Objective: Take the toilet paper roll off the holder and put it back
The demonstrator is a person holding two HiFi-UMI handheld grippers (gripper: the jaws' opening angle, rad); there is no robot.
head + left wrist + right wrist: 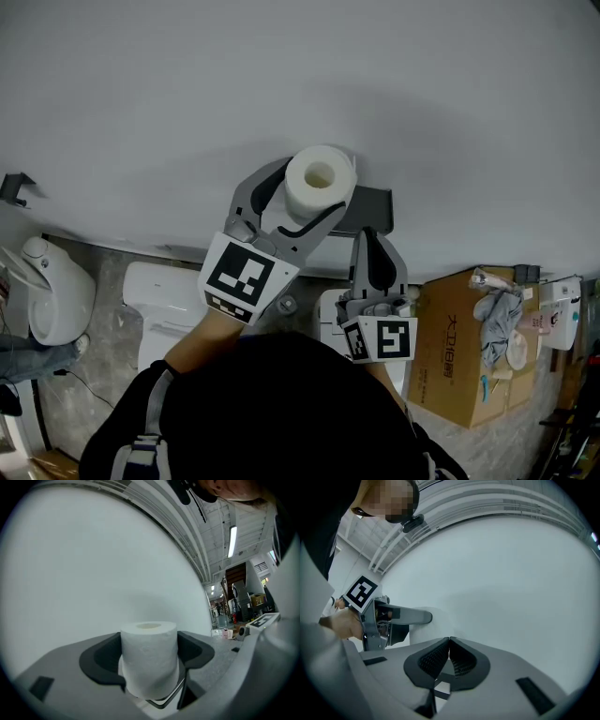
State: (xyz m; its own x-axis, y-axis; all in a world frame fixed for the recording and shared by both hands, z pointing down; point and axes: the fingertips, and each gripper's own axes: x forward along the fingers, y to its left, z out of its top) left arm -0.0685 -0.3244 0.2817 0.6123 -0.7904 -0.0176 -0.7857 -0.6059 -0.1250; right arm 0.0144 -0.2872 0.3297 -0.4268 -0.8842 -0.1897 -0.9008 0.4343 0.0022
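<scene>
The toilet paper roll (319,178) is held near the white wall (281,75), just left of the dark holder (377,202). The left gripper (312,192) has its fingers (101,660) clamped on the roll's sides. The right gripper (370,239) hovers by the holder with its fingers closed together on nothing. A cardboard box (459,375) bears Chinese characters too small to read.

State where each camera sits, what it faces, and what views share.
Head view: on the head, facing steeply down the wall; left gripper clamping the toilet paper roll, right gripper shut.
Left gripper view: on that gripper, facing the wall; its jaws grip the roll.
Right gripper view: likewise; jaws together, left hand beside.
Shared: roll, head and left gripper views.
</scene>
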